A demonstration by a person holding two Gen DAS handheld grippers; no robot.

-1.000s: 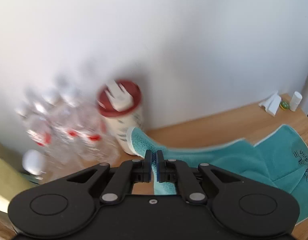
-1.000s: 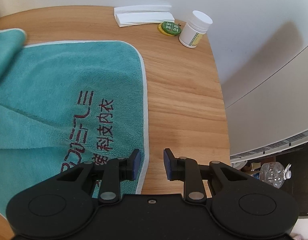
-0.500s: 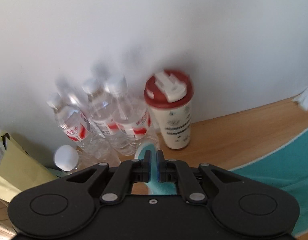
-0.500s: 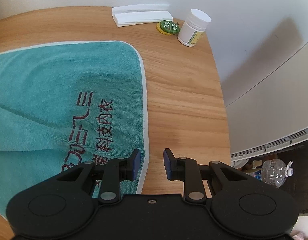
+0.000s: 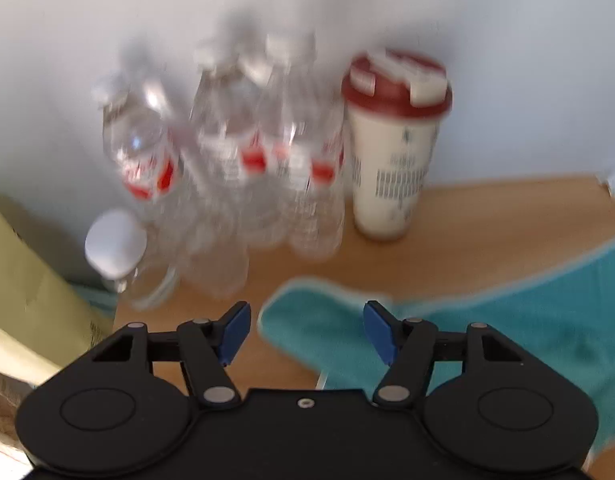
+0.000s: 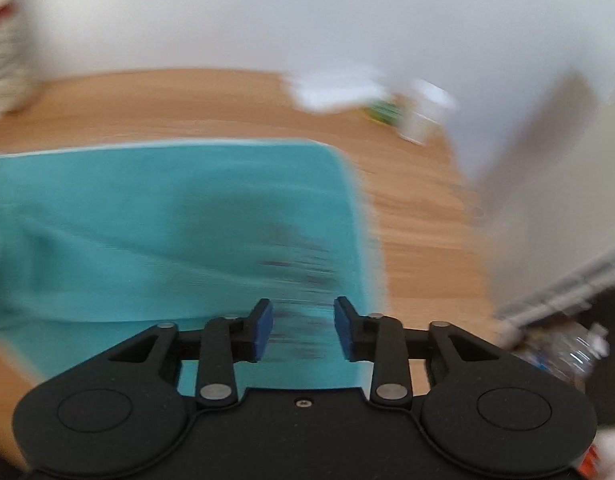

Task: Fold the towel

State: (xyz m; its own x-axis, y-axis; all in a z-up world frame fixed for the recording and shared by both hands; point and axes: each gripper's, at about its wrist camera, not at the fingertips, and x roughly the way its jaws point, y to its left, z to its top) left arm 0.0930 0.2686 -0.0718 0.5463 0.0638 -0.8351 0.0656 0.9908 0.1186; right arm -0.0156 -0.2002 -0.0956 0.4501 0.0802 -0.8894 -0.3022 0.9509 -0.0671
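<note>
On the wooden tabletop [image 5: 487, 216], the teal terry towel [image 6: 167, 208] is lying spread out, one rounded corner sitting between the parted fingers of the left gripper [image 5: 307, 328]. The right gripper [image 6: 302, 328] is hovering, also spread and empty, above what is probably printed lettering. A careless sweep risks toppling the clear plastic water bottles [image 5: 243, 168].

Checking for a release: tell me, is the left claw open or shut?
Open: the left claw has its blue pads spread wide, towel lying loose between.
</note>
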